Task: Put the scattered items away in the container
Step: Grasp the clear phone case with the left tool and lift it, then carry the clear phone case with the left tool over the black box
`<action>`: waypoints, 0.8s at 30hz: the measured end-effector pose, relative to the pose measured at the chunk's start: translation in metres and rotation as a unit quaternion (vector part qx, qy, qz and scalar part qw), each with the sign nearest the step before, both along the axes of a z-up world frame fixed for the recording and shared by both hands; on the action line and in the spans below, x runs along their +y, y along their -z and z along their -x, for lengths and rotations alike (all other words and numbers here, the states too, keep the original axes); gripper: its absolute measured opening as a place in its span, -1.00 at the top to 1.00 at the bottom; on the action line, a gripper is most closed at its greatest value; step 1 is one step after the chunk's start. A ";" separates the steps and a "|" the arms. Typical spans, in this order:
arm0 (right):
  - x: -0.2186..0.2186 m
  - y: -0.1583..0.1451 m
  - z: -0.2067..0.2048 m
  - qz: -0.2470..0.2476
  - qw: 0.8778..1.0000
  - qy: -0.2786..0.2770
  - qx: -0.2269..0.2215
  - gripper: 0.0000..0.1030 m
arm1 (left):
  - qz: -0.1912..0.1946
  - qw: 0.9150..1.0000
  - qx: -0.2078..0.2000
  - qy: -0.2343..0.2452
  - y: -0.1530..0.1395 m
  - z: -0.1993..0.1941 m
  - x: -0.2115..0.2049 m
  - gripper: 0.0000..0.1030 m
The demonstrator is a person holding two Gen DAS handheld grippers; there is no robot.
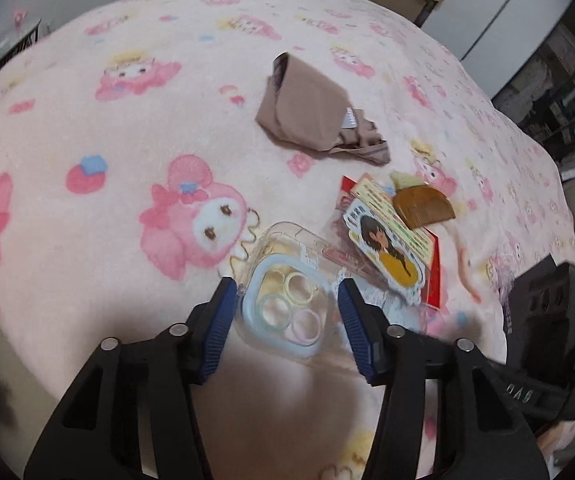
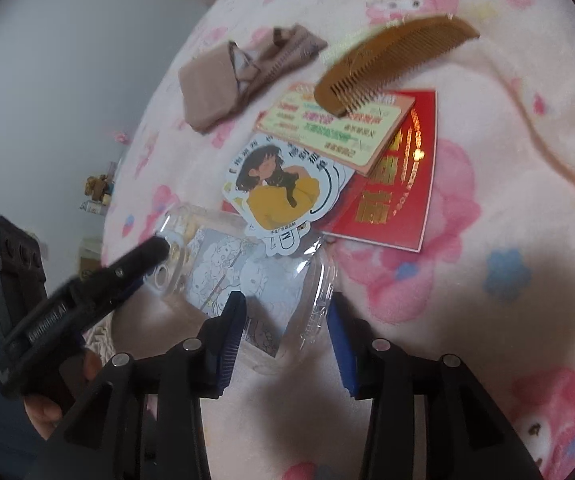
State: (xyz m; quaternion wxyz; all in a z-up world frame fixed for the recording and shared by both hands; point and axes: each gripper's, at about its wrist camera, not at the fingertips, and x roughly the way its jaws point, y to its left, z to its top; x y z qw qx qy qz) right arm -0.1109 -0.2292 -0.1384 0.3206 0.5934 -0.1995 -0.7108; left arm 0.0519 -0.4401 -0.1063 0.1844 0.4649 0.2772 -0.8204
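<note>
A clear phone case (image 1: 287, 312) with pastel camera rings lies on the pink blanket. My left gripper (image 1: 285, 308) hangs over its camera end, jaws open, a blue pad beside each long edge. In the right wrist view my right gripper (image 2: 285, 320) stands open above the case's (image 2: 227, 272) other end, while the left gripper (image 2: 159, 246) reaches in from the left. A sticker of a girl in yellow (image 2: 279, 192) overlaps the case. Behind it lie a printed card (image 2: 335, 128), a red envelope (image 2: 399, 184) and a wooden comb (image 2: 391, 64).
Folded brown cloth (image 1: 307, 112) lies farther back on the cartoon-print blanket (image 1: 127, 160). The right device's black housing (image 1: 547, 308) sits close on the right. White cabinets and dark shelves stand beyond the bed's far edge. A hand (image 2: 43, 412) shows at lower left.
</note>
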 end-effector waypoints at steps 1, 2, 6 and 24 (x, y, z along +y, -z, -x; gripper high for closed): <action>0.003 -0.005 -0.001 -0.001 1.000 0.000 0.005 0.25 | 0.004 1.000 -0.003 0.007 -0.004 -0.003 0.006 0.07; 0.006 -0.011 -0.003 -0.006 1.000 -0.004 0.008 0.25 | 0.006 1.000 -0.003 0.012 -0.009 -0.005 0.011 0.07; 0.017 -0.043 -0.016 -0.028 0.998 -0.011 0.047 0.25 | 0.001 1.000 0.016 0.024 -0.028 -0.016 0.032 0.06; 0.155 -0.150 -0.056 -0.047 0.983 0.092 0.150 0.25 | -0.016 0.982 0.100 0.159 -0.115 0.034 0.165 0.06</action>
